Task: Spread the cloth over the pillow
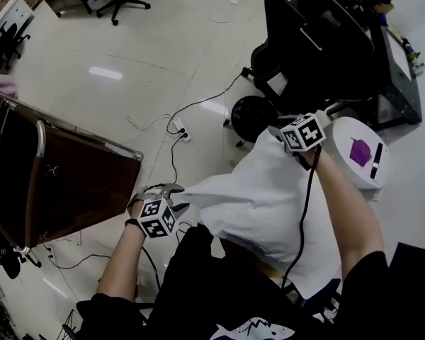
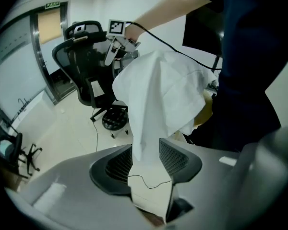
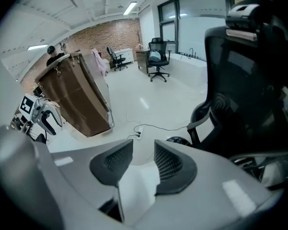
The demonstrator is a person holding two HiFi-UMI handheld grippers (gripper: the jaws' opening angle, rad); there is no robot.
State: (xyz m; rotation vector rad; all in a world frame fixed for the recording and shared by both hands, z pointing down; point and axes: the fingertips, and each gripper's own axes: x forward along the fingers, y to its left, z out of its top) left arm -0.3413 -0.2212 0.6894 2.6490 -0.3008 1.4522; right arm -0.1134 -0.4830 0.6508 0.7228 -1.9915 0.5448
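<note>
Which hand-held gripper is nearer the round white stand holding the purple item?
Right. The right hand-held gripper is just beside the round white stand; the left hand-held gripper is across the white cloth from it.

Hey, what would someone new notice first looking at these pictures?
A big white cloth fills the middle of the head view, hanging in front of the person between the left gripper and the right gripper. A black office chair stands beyond it, and a brown cabinet at the left.

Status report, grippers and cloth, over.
Right gripper clamped on white fabric cloth. Left gripper jaws apart, cloth corner between. Cloth spans both; black office chair close ahead.
</note>
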